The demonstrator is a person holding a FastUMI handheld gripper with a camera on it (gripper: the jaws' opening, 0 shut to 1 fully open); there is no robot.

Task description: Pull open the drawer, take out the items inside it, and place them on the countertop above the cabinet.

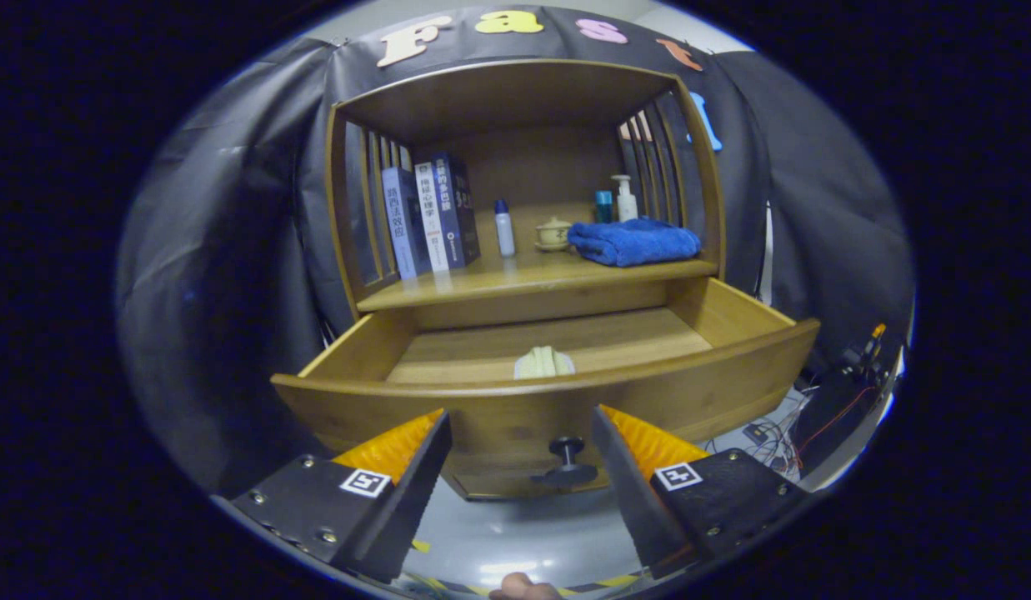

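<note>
The gripper [519, 433] sits low in the centre of the frame with its two fingers spread wide apart, released and holding nothing. Between the fingers, a little ahead of them and touching neither, is the dark round knob [568, 461] on the front of the wooden drawer [715, 367]. The drawer stands pulled out across the middle of the frame, and inside it, just behind the front panel at centre, lies a pale folded cloth item [544, 363] on the drawer floor. Above the drawer is the cabinet's countertop [515, 279], set inside a slatted wooden hutch. On it, from left to right, stand three upright books [430, 218], a small white bottle with a blue cap [503, 227], a pale lidded cup [554, 234], a folded blue towel [634, 241], and behind the towel a blue-capped container [603, 206] and a white pump bottle [625, 197].
</note>
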